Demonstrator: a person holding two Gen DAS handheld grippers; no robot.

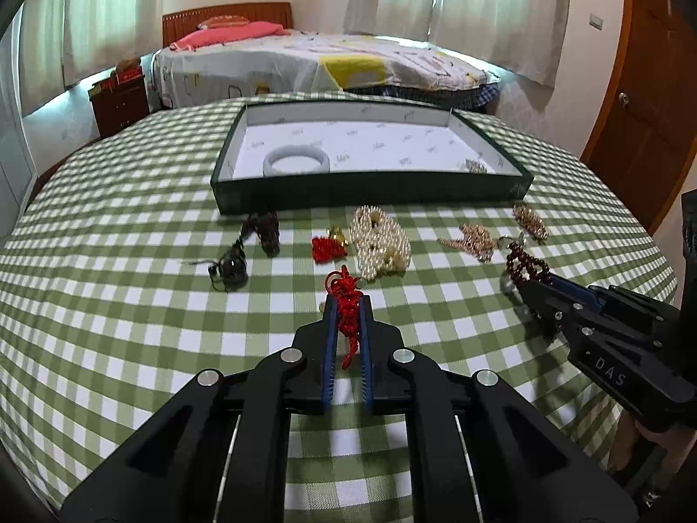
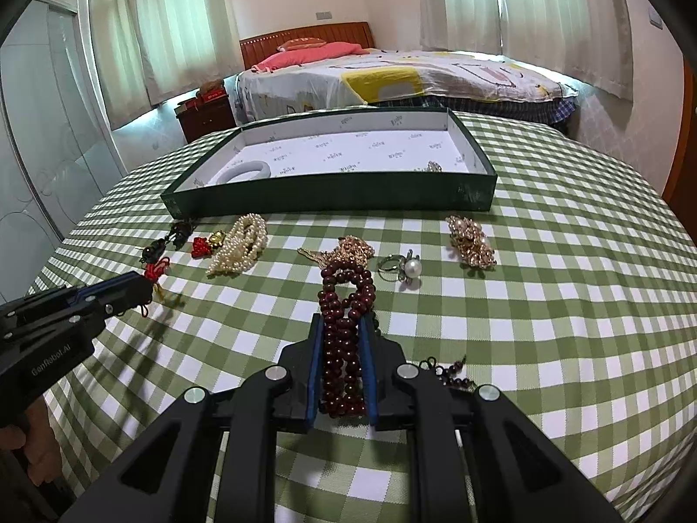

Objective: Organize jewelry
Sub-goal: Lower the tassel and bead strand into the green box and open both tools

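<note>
At the left, the left gripper is closed on a red knotted cord charm, which is pinched between the blue pads with its knot poking out past the fingertips and its tail hanging back between the fingers. The charm's long axis runs along the fingers, pointing toward the green tray, which lies straight ahead across the checked bench. A white bangle is already seen in the tray's left part, and a small gold piece in its right near corner.

At the right, the right gripper is clamped on a dark red bead string, whose loops are draped along the fingers and forward onto the bench. The tray is ahead of it too, beyond the gold chain and the pearl ring.

Neither hand is judged clearly nearer. Both loads would have to be carried forward over the near wall, so some lift is called for first.
</note>
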